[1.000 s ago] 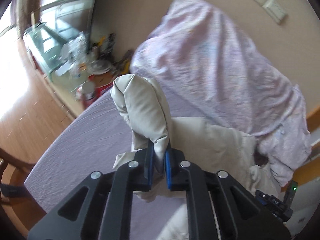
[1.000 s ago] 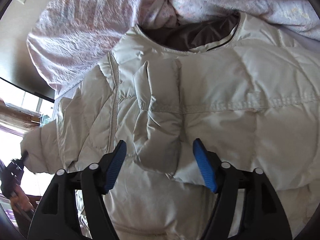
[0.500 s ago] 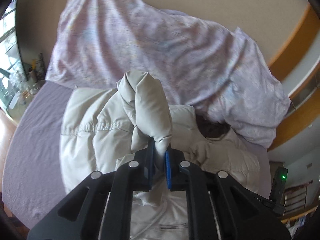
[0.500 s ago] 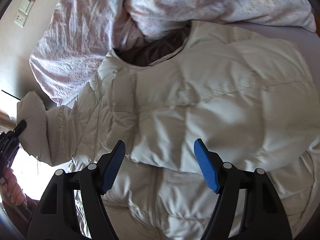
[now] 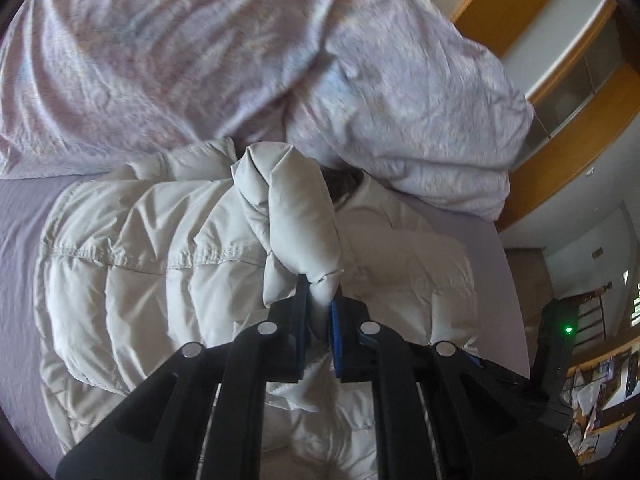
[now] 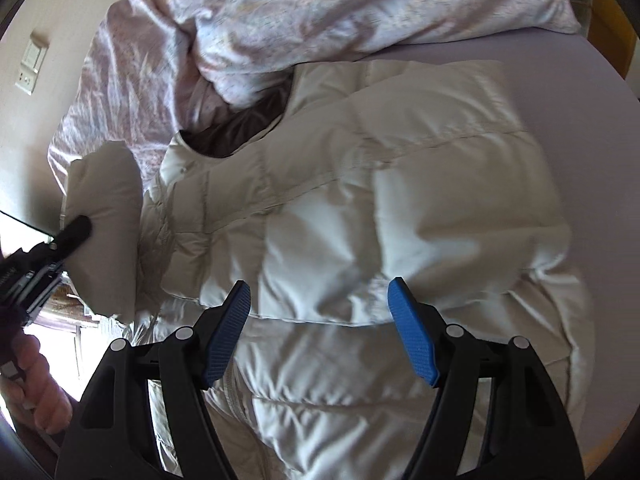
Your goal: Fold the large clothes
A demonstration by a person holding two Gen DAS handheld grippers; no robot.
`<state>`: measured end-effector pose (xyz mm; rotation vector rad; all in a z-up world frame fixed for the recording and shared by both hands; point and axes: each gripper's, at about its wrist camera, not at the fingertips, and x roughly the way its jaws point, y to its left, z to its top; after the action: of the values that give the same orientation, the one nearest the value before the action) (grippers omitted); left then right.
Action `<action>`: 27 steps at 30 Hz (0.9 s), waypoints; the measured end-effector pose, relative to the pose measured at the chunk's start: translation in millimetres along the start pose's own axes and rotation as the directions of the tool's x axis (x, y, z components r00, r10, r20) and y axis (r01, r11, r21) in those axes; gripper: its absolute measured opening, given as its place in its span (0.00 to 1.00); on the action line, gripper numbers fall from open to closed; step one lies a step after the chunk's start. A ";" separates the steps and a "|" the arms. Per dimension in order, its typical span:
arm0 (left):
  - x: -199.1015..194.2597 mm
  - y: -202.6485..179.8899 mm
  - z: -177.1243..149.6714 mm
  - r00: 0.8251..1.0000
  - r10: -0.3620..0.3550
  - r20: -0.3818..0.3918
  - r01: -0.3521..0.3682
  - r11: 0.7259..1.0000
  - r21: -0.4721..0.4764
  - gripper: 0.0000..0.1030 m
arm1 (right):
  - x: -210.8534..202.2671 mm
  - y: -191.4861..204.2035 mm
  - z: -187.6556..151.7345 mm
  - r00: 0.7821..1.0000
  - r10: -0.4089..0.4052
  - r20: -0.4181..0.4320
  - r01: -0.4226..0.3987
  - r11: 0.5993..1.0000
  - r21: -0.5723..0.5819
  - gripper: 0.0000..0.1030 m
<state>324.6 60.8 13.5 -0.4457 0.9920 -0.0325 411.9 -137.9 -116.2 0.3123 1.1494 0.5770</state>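
A cream quilted puffer jacket (image 6: 360, 220) lies spread on a lilac bed sheet (image 6: 540, 76), collar toward the pillows. It also shows in the left wrist view (image 5: 160, 280). My left gripper (image 5: 319, 304) is shut on the jacket's left sleeve (image 5: 296, 224) and holds it raised over the jacket's body. In the right wrist view the raised sleeve (image 6: 106, 216) is at the left with the left gripper's tip on it. My right gripper (image 6: 320, 304) is open and empty, hovering above the jacket's middle.
A crumpled pink-white duvet (image 5: 200, 48) lies against the wall behind the collar (image 6: 248, 124). A wooden bed frame (image 5: 560, 120) is at the right. A wall socket (image 6: 32, 60) is at the left. The sheet's edge (image 5: 516, 312) drops off at the right.
My left gripper has swung the sleeve from beside the bed inward over the jacket's body. My right gripper has drawn back and risen, staying open.
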 end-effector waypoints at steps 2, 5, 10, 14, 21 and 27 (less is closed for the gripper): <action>12.3 -8.8 -3.0 1.000 -0.005 -0.025 0.005 1.000 0.005 0.09 | -1.6 -6.1 0.6 1.000 0.000 0.005 0.000 1.000 0.008 0.70; 27.3 -18.4 -7.2 0.998 0.001 -0.057 0.000 1.000 0.027 0.10 | -2.7 -10.4 1.6 1.000 0.000 0.012 0.000 1.000 0.017 0.70; 33.2 -17.9 -11.8 0.996 -0.009 -0.090 0.012 0.999 0.033 0.27 | -2.4 -5.0 3.3 1.000 0.013 0.015 -0.013 1.000 0.000 0.70; 15.0 -7.1 -7.4 0.999 0.018 -0.039 -0.016 0.999 0.042 0.55 | 1.2 17.4 6.5 0.998 0.067 0.017 -0.066 0.997 -0.051 0.68; -4.7 40.7 -9.1 0.987 0.159 -0.019 -0.159 0.987 0.020 0.56 | 23.4 79.1 12.9 0.986 0.164 -0.020 -0.165 0.973 -0.163 0.34; -16.1 76.8 -18.8 0.977 0.211 -0.030 -0.211 0.977 -0.019 0.56 | 49.8 106.1 14.0 0.984 0.166 -0.062 -0.175 0.967 -0.183 0.21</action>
<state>287.0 127.8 -11.3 -0.3591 1.0638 0.1641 410.6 -21.9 -94.2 0.2377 1.1098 0.8427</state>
